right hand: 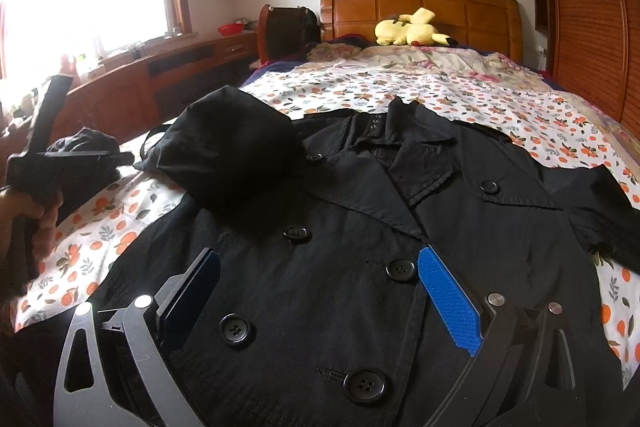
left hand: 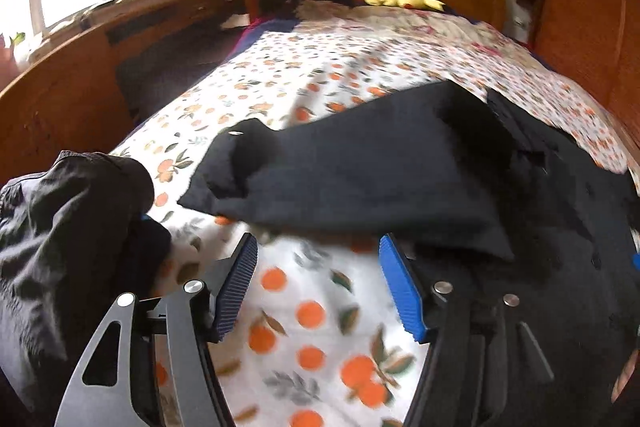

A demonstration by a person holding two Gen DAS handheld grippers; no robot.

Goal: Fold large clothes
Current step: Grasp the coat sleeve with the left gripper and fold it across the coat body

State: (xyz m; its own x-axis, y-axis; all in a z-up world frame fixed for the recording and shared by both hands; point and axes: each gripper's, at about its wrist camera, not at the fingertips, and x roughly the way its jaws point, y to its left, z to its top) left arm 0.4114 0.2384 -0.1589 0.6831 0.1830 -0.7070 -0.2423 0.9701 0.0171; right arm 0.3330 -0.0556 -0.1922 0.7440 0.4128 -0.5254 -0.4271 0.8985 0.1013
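A black double-breasted coat (right hand: 360, 227) lies front-up on the bed, collar toward the headboard. Its left sleeve (right hand: 236, 151) is folded in over the chest; the right sleeve (right hand: 600, 203) lies out to the side. In the left wrist view the folded sleeve (left hand: 360, 171) lies just beyond my left gripper (left hand: 318, 255), which is open and empty above the orange-print sheet (left hand: 312, 307). My right gripper (right hand: 320, 263) is open and empty, hovering over the coat's buttoned front. The left gripper also shows in the right wrist view (right hand: 80, 157), held at the bed's left edge.
A second dark garment (left hand: 60, 235) is bunched at the bed's left edge. A yellow plush toy (right hand: 412, 29) lies by the wooden headboard (right hand: 420, 7). A wooden cabinet (right hand: 140, 87) runs along the left under the window; a wooden wardrobe (right hand: 592, 27) stands at right.
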